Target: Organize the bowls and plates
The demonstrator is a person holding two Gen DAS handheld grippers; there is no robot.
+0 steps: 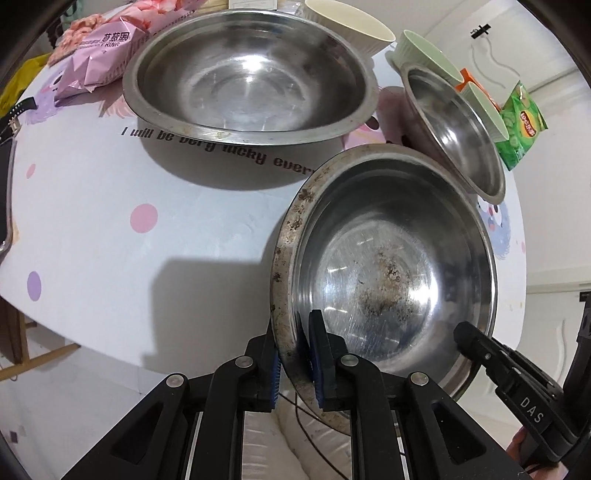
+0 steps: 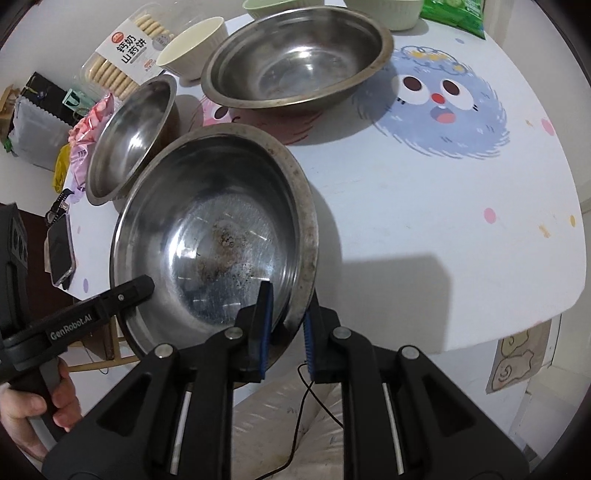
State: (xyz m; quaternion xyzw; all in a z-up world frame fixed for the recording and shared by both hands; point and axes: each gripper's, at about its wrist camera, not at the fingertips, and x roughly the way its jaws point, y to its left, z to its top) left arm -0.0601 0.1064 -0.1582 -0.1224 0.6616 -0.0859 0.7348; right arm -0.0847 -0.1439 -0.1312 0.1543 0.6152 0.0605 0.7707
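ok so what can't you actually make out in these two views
- Near rim of the stained steel bowl: both views, hidden behind the left tool and right tool.
- Cream bowl: left wrist view, cut off by the top edge.
- Green snack bag: right wrist view, cut off by the top edge.

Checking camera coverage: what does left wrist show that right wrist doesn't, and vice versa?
Left wrist only: orange packet behind the pale green ribbed bowls.
Right wrist only: clear box of round biscuits, dark smartphone, blue fuzzy cartoon print.
Both: stained steel bowl, its rim gripped by left tongs and right tongs; large steel basin; small steel bowl.
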